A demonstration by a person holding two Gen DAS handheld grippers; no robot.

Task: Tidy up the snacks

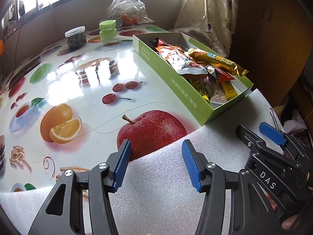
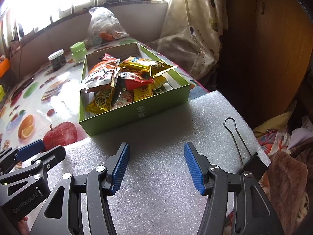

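Left wrist view: left gripper [image 1: 155, 161] low over white foam sheet [image 1: 156, 195], blue pads [image 1: 123, 166] spread apart, nothing between them; released and empty; right gripper [image 1: 260, 133] at the right edge, also over the foam, its blue pad visible. Beyond the foam, glossy fruit-print tablecloth [image 1: 88, 82] with apple, orange and cherries; green box [image 1: 182, 90] along the right side of the table, its near corner resting on the foam edge; snack packets [image 1: 195, 64] heaped inside it, a gold wrapper [image 1: 217, 60] lying over the right rim. Farther back, clear jar with dark contents and white lid [image 1: 76, 38], green-lidded jar [image 1: 108, 31] just beside it, crumpled plastic bag [image 1: 125, 5] near the wall.

Right wrist view: right gripper [image 2: 156, 168] over the same foam sheet [image 2: 156, 176], pads parted wide, nothing gripped; loose and empty; left gripper [image 2: 39, 152] at the lower left, apart from it. Green box [image 2: 137, 115] straight ahead, open-topped, near end sitting on the foam; snack packets [image 2: 125, 82] piled in a loose mound, orange, red, yellow and gold wrappers overlapping. Black binder clip [image 2: 252, 162] clamped on the foam's right edge, wire handle lying flat on the sheet. Curtain [image 2: 195, 29] behind the box.
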